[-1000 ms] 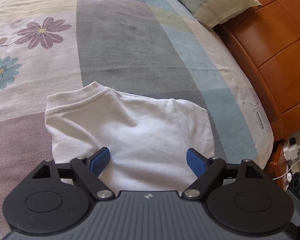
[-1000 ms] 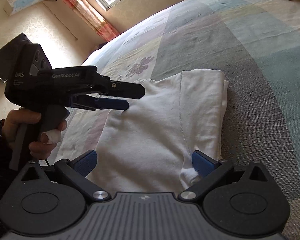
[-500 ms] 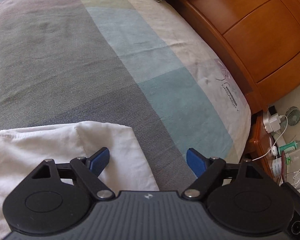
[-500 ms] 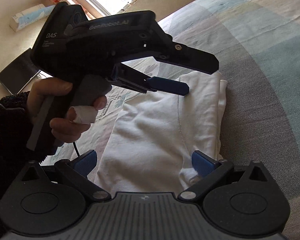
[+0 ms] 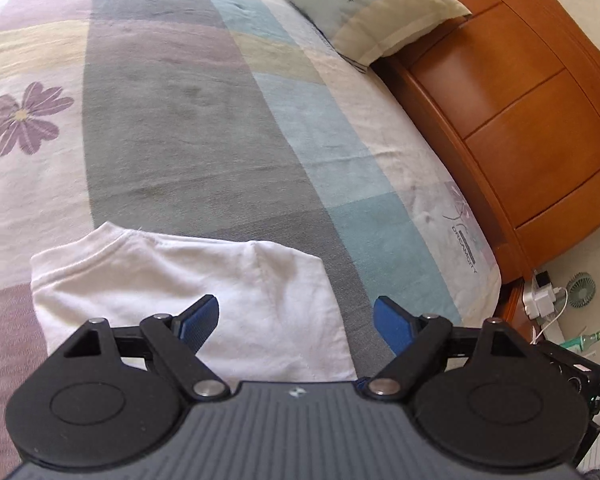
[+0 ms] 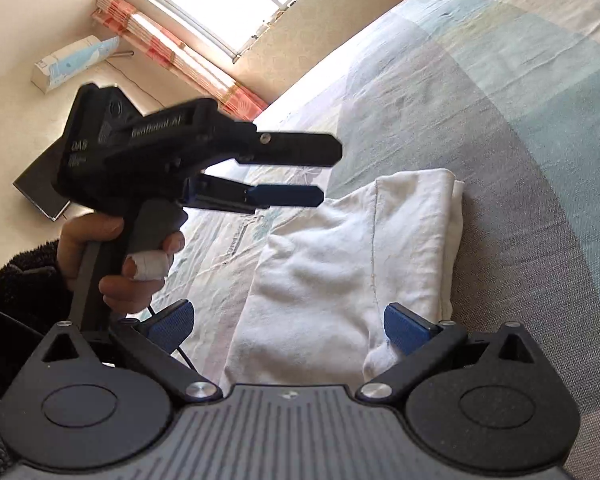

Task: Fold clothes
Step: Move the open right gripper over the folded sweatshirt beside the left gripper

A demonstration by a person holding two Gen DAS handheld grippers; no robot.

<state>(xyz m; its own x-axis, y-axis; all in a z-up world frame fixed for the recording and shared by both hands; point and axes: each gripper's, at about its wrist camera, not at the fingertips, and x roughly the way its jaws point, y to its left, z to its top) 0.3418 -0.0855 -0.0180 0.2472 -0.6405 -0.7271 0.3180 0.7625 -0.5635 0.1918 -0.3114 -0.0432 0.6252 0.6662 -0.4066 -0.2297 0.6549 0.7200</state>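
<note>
On the bed [image 5: 188, 152], over its patchwork cover, a white garment [image 5: 204, 296] lies folded into a compact stack, collar edge outward, layers showing along one side. Both grippers hang above it with jaws spread, gripping nothing: the left gripper [image 6: 300, 172] hovers clear in the air, the right gripper [image 6: 288, 326] sits low near the garment's closer end. Either another fold follows or this piece is finished; I can't tell which.
</note>
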